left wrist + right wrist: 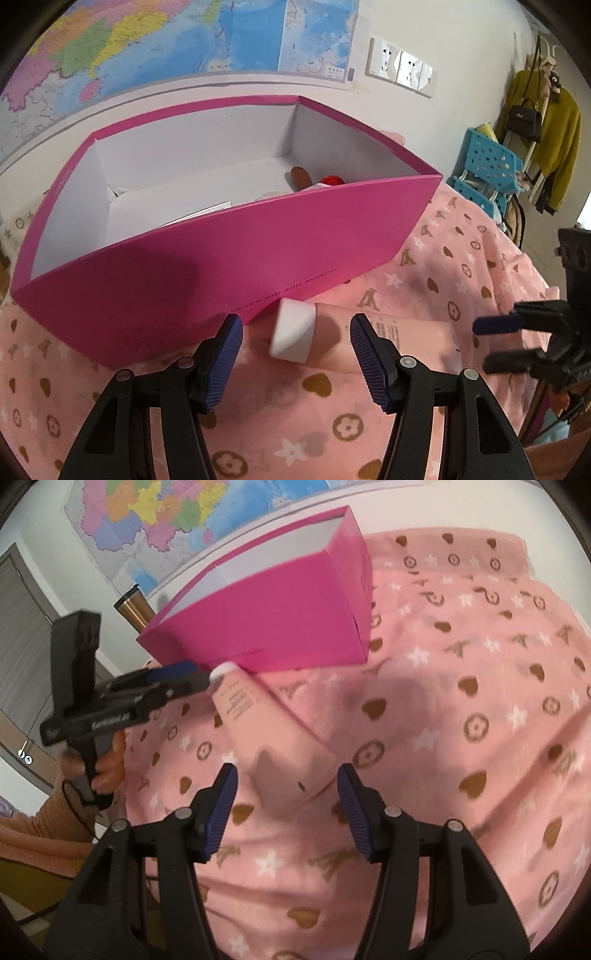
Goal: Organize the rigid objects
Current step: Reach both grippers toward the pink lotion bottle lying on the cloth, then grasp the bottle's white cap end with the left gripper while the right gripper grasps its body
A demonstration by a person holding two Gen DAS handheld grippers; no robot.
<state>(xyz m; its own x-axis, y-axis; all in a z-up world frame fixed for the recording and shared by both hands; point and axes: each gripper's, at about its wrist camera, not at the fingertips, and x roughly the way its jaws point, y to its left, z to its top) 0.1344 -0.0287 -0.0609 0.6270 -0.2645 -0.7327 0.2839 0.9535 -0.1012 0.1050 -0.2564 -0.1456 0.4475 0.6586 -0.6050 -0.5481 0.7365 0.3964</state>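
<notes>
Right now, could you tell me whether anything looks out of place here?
Yes: the pink tube lies on the blanket outside the pink box, white cap by its front wall, while other items already sit inside.

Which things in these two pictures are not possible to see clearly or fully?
- Items inside the pink box: left wrist view, its near wall hides all but a brown object and a red one.
- Box inside: right wrist view, too oblique.
- Print on the pink tube: both views, too small, blurred.
- Left gripper fingertips: right wrist view, blurred.
</notes>
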